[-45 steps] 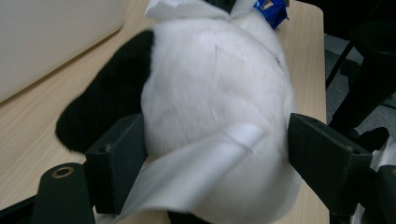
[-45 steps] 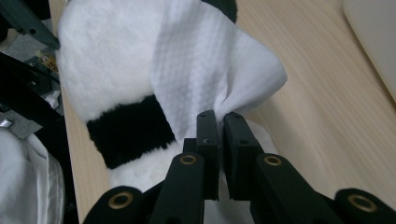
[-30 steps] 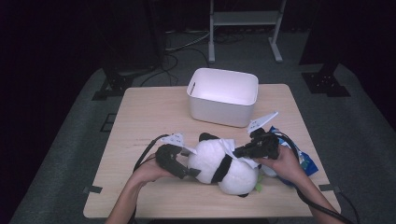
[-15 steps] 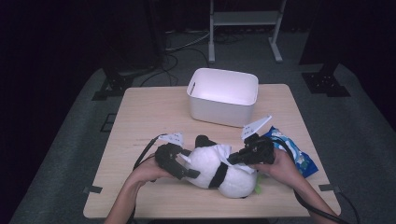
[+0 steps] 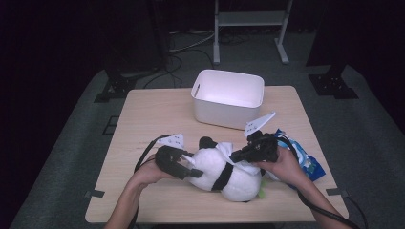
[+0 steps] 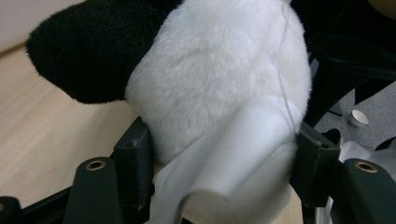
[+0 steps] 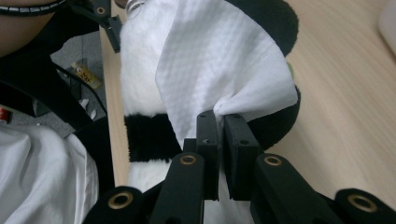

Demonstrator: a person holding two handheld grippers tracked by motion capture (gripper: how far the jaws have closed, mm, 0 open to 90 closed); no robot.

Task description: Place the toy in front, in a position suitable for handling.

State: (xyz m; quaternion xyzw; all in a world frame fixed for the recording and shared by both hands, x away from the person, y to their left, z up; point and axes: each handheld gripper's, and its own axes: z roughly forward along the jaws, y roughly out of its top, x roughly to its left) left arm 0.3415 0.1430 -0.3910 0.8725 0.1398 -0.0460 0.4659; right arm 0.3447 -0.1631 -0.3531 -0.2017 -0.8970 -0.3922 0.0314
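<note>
Your left tongs [image 5: 195,171] just closed onto the panda plush [image 5: 224,169], right tongs [image 7: 222,122] pinching the white cloth [image 7: 219,60], plush on the surface [image 5: 153,119].

A plush panda [image 5: 224,169] lies on the bench [image 5: 153,114]. The left gripper [image 5: 184,164] meets its left end, jaws having just closed further. The right gripper [image 5: 239,155] pinches a white cloth [image 5: 228,151] on top. A white bin [image 5: 228,98] stands behind.

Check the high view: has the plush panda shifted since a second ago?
Yes. The plush panda has slid slightly left, toward the left tongs and away from the blue packet; the white bin stays put.
</note>
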